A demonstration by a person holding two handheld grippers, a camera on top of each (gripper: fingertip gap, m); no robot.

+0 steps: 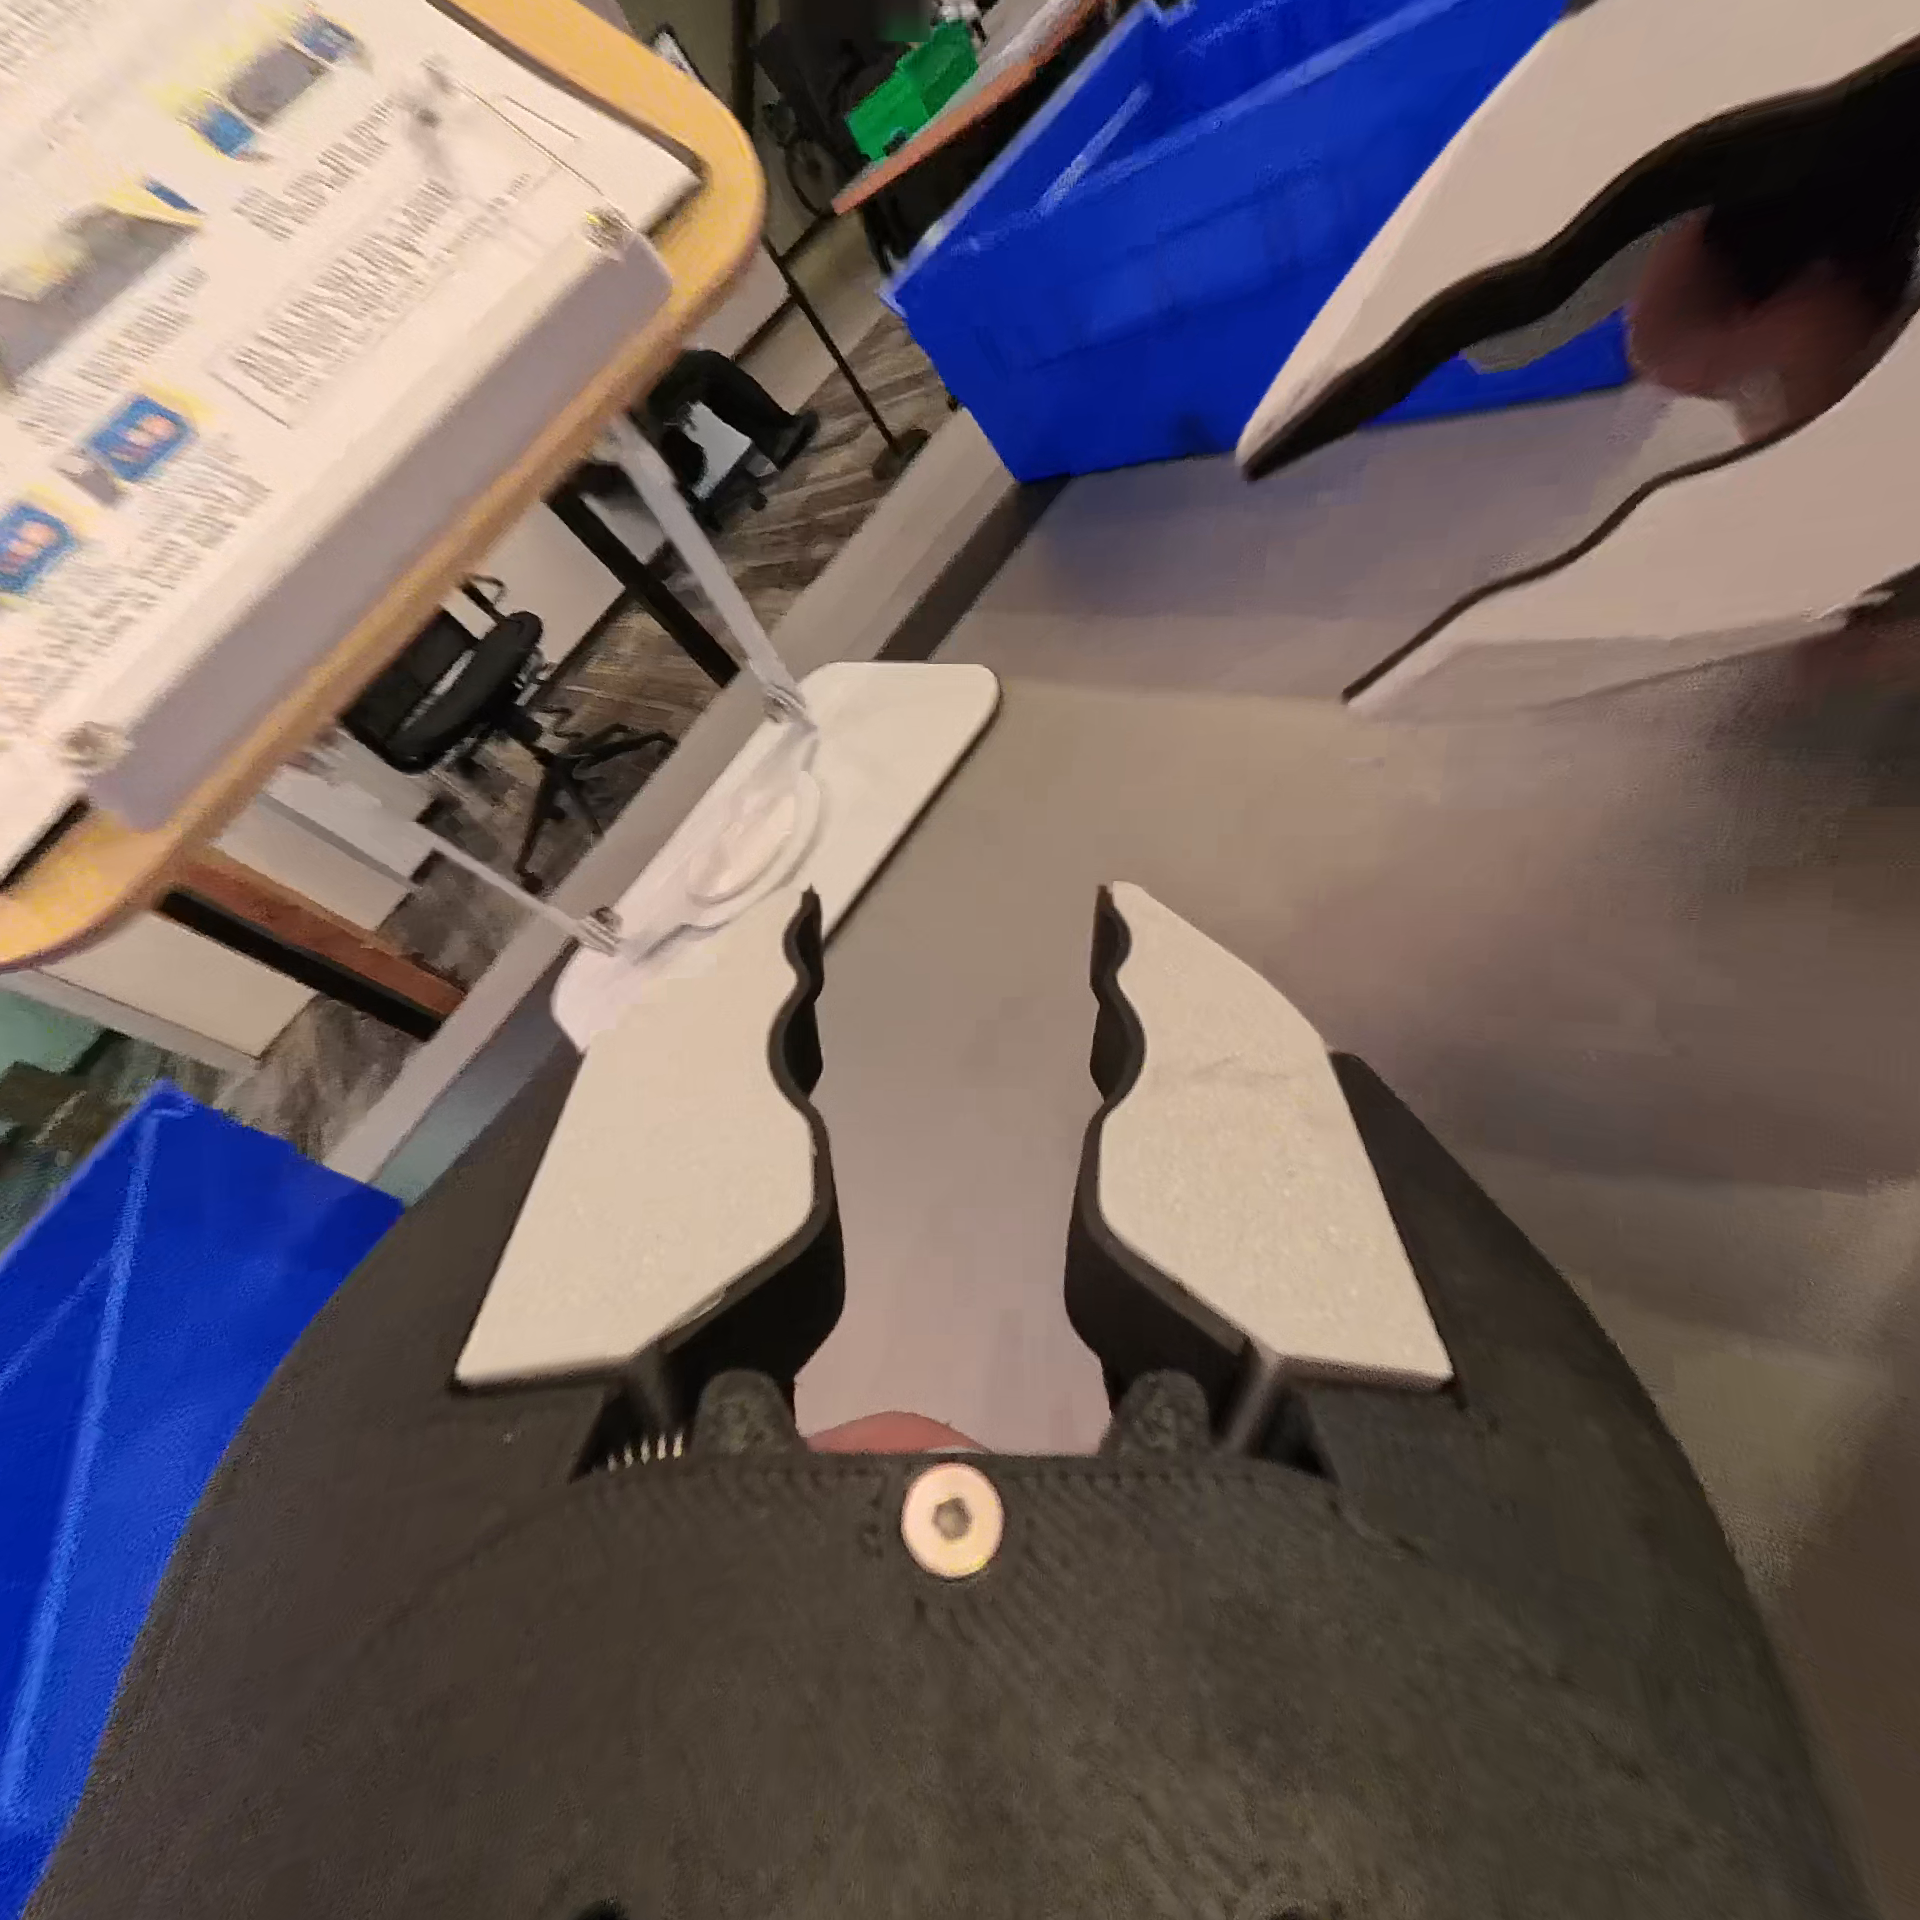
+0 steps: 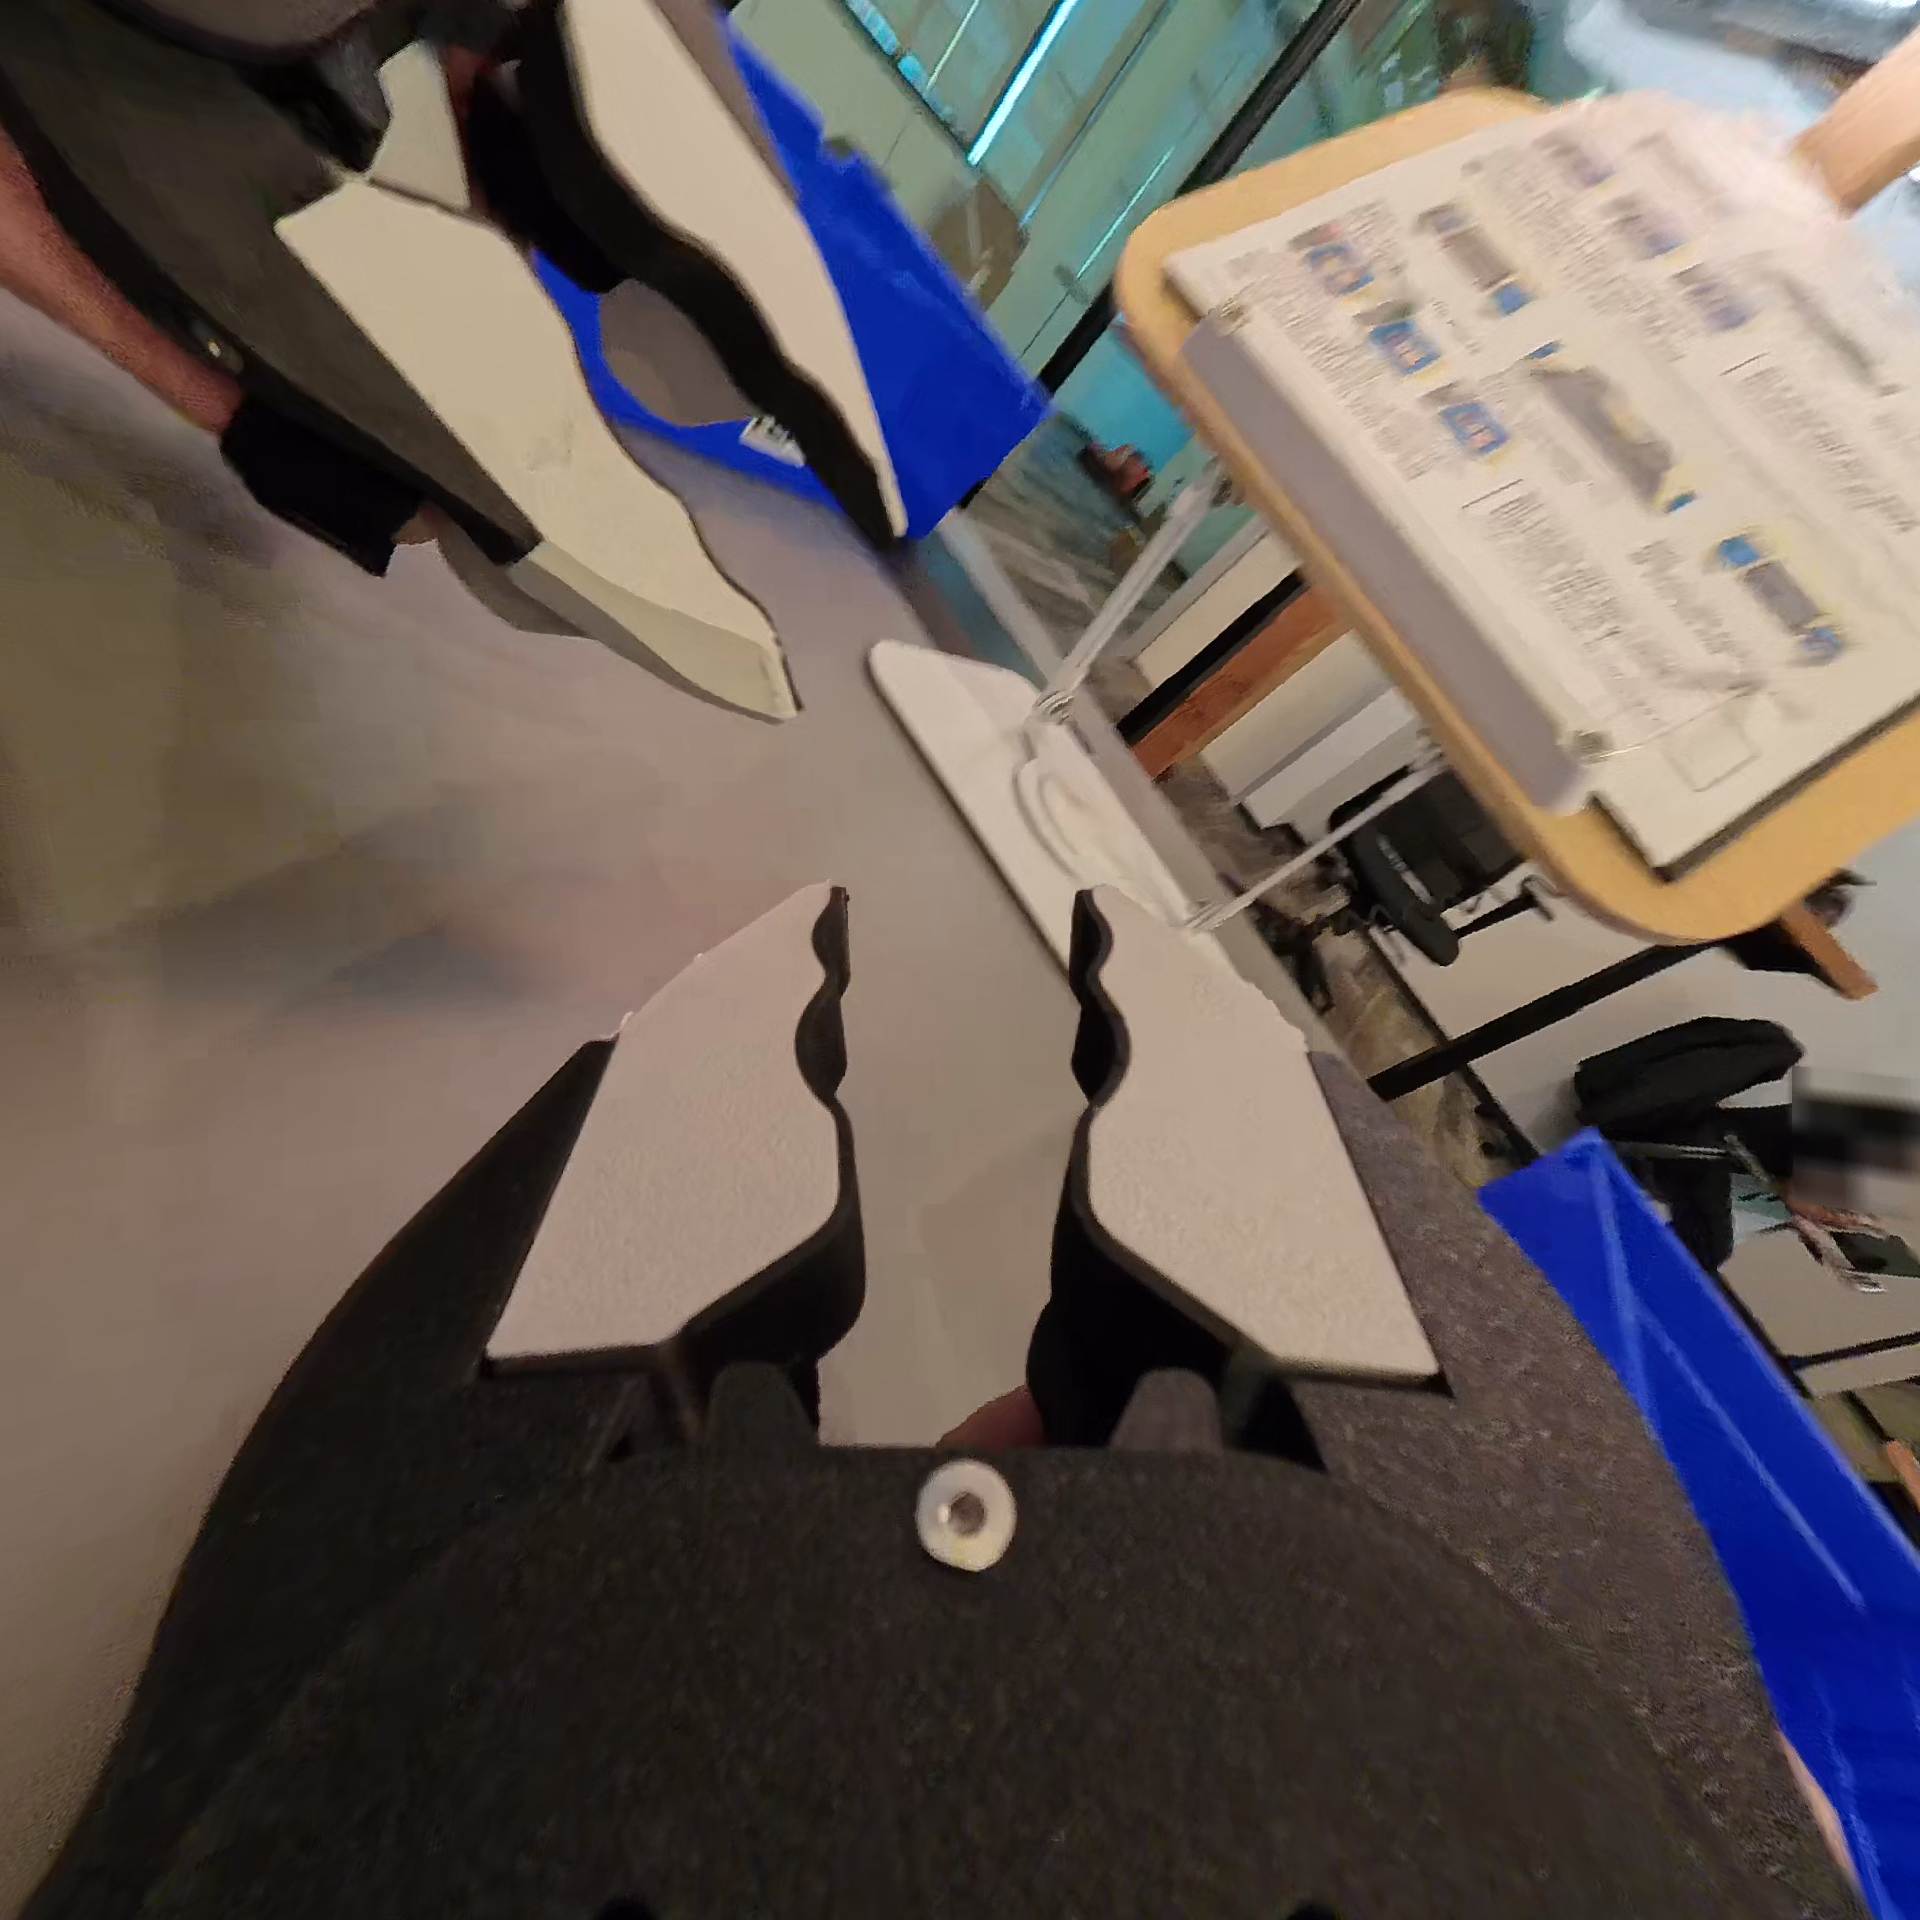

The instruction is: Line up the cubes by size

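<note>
Both pairs of jaws stand released, with only the bare grey desk (image 1: 1299, 831) visible in the gap between their white-faced fingers, and nothing is grasped in either one. Left gripper (image 1: 951, 904) hangs low over the desk and looks toward the far edge; its two fingertips are apart and the wavy black inner pads face each other across clear desk surface. Right gripper (image 2: 956, 904) is in the same state, fingers spread, no object between them. In the left wrist view the right gripper appears again at the upper right, large and close, and in the right wrist view the left gripper shows at the upper left with a part of the person's hand (image 2: 62, 312) behind it. Just beyond the fingertips, near the far edge of the desk, lies a flat white base plate (image 1: 904, 727) with rounded corners, and from it thin clear rods rise to carry a tilted wooden board (image 1: 665, 135) with a printed sheet (image 1: 260, 312) on it; the print is blurred. Blue bins (image 1: 1091, 343) stand on the far side of the desk, and another blue bin (image 2: 1766, 1455) is at the near right in the right wrist view. Behind the desk a black office chair (image 1: 468, 686) stands on the floor. Cubes of the task do not show in either view, so I cannot tell where they are
</note>
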